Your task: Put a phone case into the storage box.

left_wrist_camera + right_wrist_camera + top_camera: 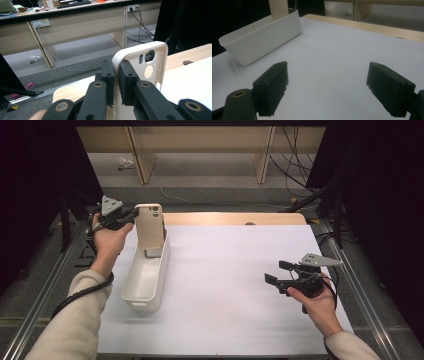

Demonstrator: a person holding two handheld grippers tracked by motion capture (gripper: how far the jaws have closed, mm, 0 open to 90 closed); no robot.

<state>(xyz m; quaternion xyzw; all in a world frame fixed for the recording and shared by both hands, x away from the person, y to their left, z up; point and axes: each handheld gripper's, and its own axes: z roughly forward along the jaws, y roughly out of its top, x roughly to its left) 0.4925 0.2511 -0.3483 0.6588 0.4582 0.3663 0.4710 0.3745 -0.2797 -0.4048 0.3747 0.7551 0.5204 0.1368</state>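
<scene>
White worktop (240, 285): left tool (131, 213) clamped on cream plastic phone case (149, 226), lowering into white oblong bin (145, 280); release next. Right tool (278, 271) apart, idle.

White-covered table (235, 285) bears, seemingly, just a white bin (146, 275).

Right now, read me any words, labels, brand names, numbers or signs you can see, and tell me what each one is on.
No text can be read anywhere.
Phone case clamped in the left gripper: plain, no brand or print.
White bin: no label showing.
Yellow stickers by the wall sockets: too small and blurred to read.
Right gripper: no markings.
</scene>
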